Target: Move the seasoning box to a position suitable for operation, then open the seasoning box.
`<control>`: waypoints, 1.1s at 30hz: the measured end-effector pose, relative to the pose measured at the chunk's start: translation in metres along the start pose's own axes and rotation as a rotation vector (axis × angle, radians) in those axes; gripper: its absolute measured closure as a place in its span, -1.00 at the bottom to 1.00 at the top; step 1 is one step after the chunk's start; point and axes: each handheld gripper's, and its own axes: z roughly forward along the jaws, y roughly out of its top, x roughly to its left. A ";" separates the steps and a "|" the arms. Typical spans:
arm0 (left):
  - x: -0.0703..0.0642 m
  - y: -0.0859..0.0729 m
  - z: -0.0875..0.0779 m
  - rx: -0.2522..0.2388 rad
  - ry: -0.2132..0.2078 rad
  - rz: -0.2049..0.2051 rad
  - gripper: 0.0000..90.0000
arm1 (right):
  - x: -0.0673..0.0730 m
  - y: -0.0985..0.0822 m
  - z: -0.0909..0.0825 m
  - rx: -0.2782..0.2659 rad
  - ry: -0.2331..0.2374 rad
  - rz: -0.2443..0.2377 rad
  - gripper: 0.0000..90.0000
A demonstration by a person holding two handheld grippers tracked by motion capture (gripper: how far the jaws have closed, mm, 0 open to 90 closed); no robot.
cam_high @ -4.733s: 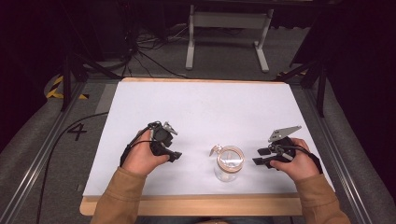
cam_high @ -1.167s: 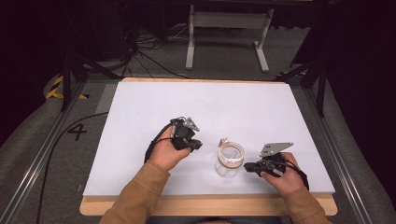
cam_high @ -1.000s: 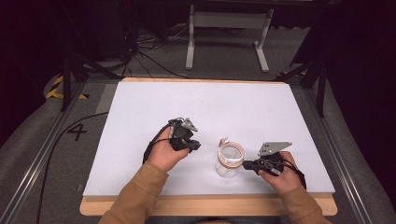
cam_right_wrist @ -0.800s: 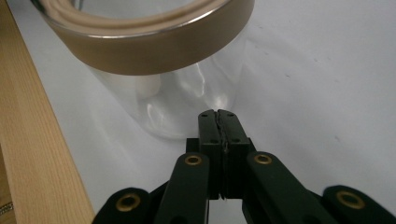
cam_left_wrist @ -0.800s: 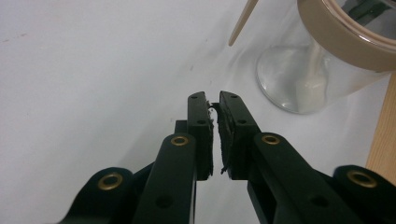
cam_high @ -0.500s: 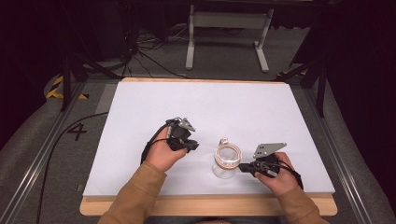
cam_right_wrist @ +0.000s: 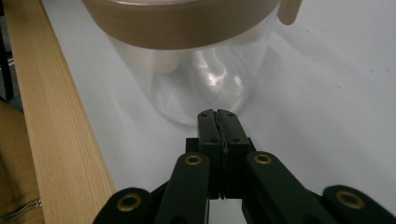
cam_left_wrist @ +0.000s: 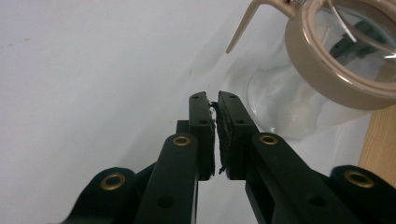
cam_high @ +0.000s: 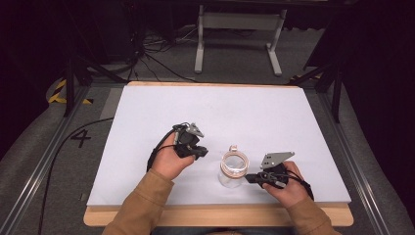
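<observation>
Nothing is gripped yet, so I judge the handling unstarted: the clear glass jar with its tan clamp lid (cam_high: 234,168) stands upright and shut near the white table's (cam_high: 244,110) 6 o'clock edge. My right gripper (cam_high: 250,178), jaws pressed together and empty, points at its base from 3 o'clock; my left gripper (cam_high: 200,153), jaws nearly touching and empty, sits at its 10 o'clock.

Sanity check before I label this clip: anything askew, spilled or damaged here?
Nothing stands out. The glass jar stands upright on the white table, tan lid on, no spill. Both claws are shut and empty: left claw beside the jar, right claw pointing at its base.
</observation>
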 end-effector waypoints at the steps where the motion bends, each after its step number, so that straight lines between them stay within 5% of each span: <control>1: 0.000 0.001 0.000 -0.022 -0.004 0.000 0.90 | -0.001 -0.001 -0.002 -0.001 -0.006 0.004 1.00; 8: -0.004 0.018 -0.004 -0.153 -0.094 0.013 0.91 | -0.004 -0.012 -0.016 -0.019 -0.046 0.046 1.00; 20: -0.005 0.034 0.016 -0.316 -0.171 -0.010 0.96 | -0.001 -0.024 -0.026 -0.029 -0.082 0.073 1.00; 33: -0.008 0.037 0.033 -0.328 -0.228 -0.017 0.95 | 0.002 -0.023 -0.025 -0.038 -0.074 0.062 1.00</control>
